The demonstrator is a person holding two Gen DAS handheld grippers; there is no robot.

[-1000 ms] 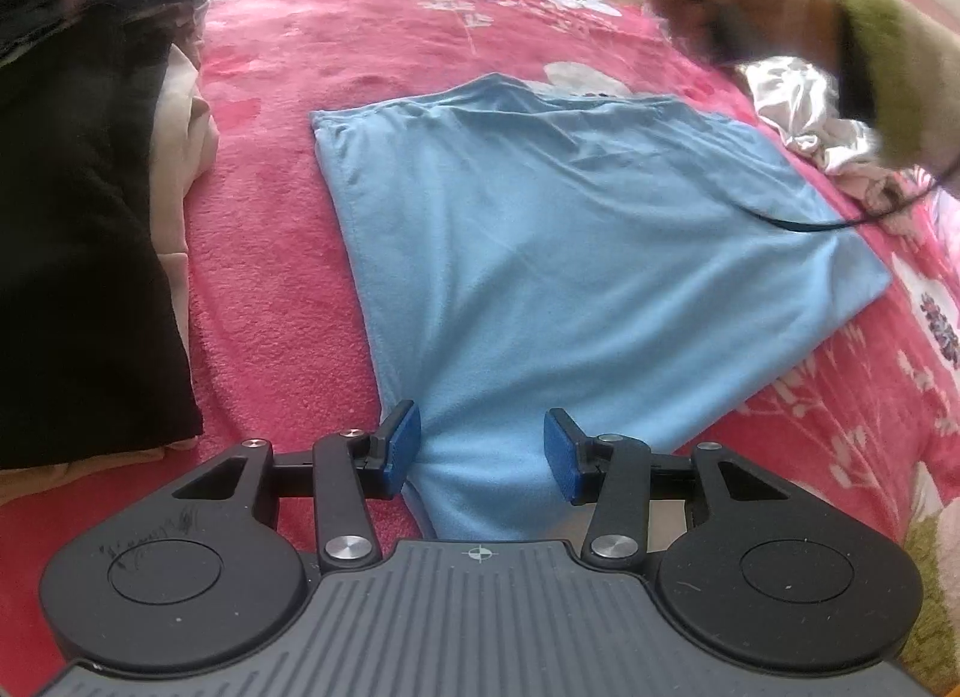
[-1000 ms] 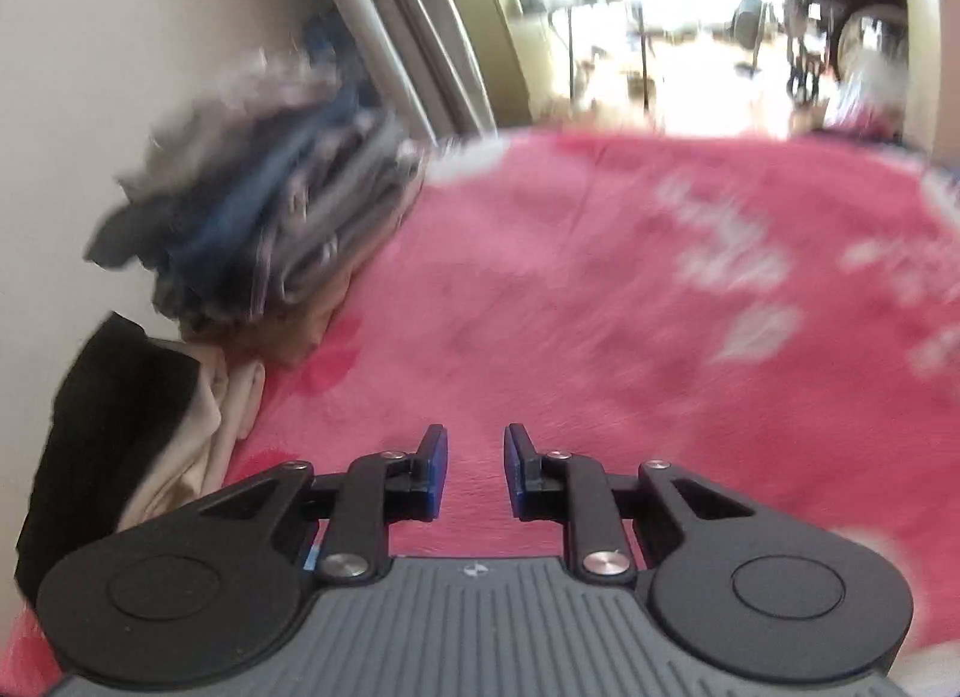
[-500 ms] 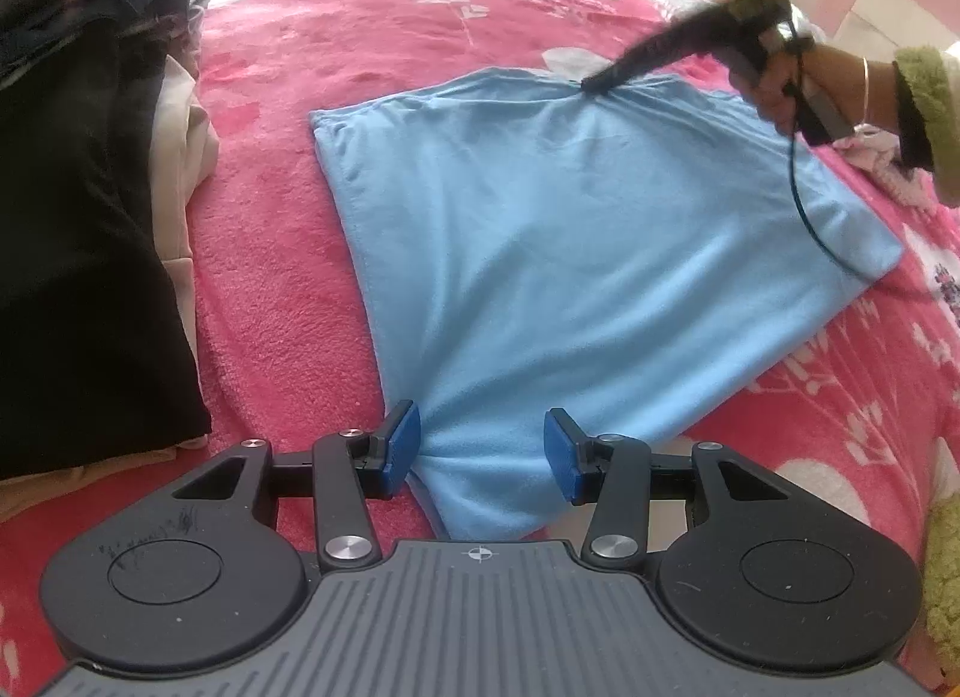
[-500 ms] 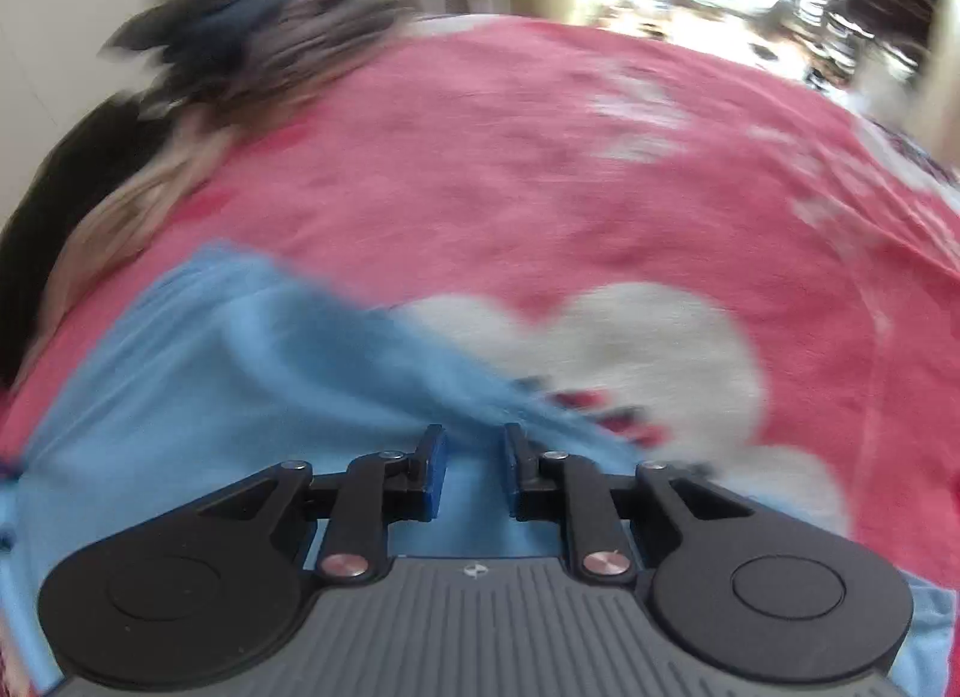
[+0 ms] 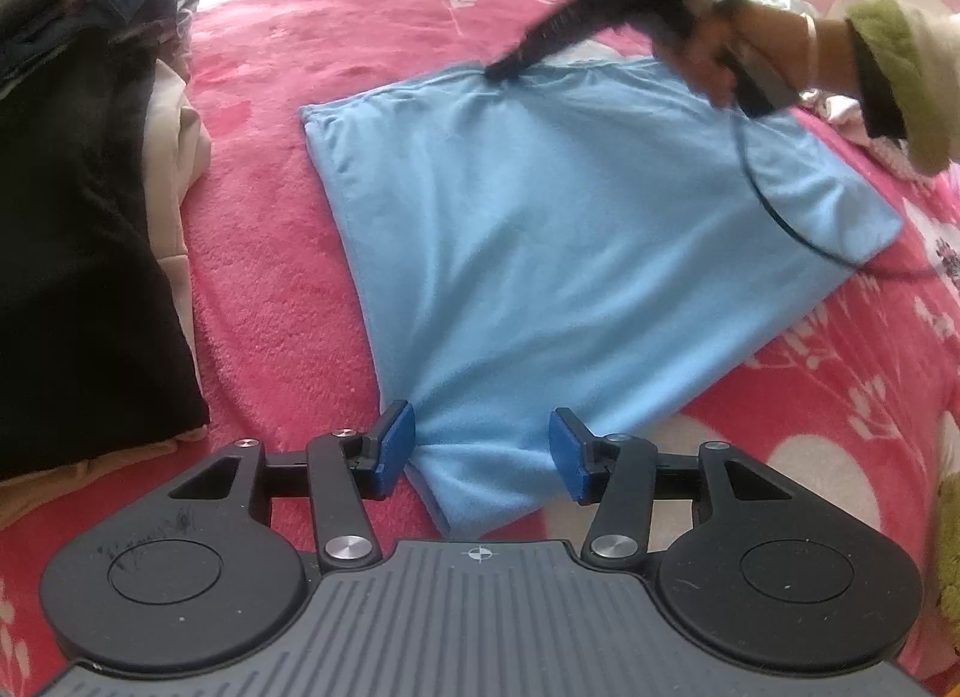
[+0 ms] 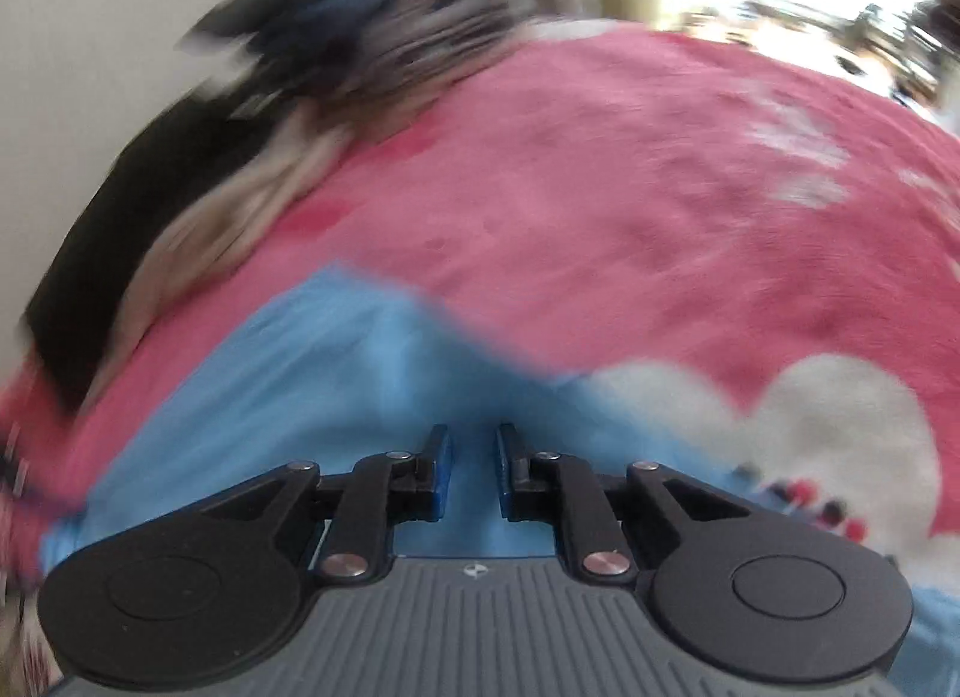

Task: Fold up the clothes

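Lying spread flat across the pink floral blanket (image 5: pixel 270 277) on the bed, the light blue garment (image 5: pixel 540 247) is filling the middle of the left wrist view. The left gripper (image 5: pixel 483 454) is sitting low over the garment's near corner with its blue-padded fingers (image 5: pixel 393 451) spread wide, cloth lying between them but not pinched. At the garment's far edge the right gripper (image 5: pixel 510 66) is touching down, carried by a hand (image 5: pixel 720 66) in a fuzzy green cuff, a black cable (image 5: pixel 780 217) trailing over the cloth. A pile of dark and beige clothes (image 5: pixel 78 217) is resting on the bed to the left, apart from the garment.

From the right wrist view (heavily blurred), the right gripper (image 6: pixel 471 472) is hovering over the blue garment (image 6: pixel 336 373) near its edge, its fingers (image 6: pixel 438 469) drawn close but with a narrow gap, gripping nothing that I can make out. The clothes pile (image 6: pixel 240 126) is lying beyond, up left.
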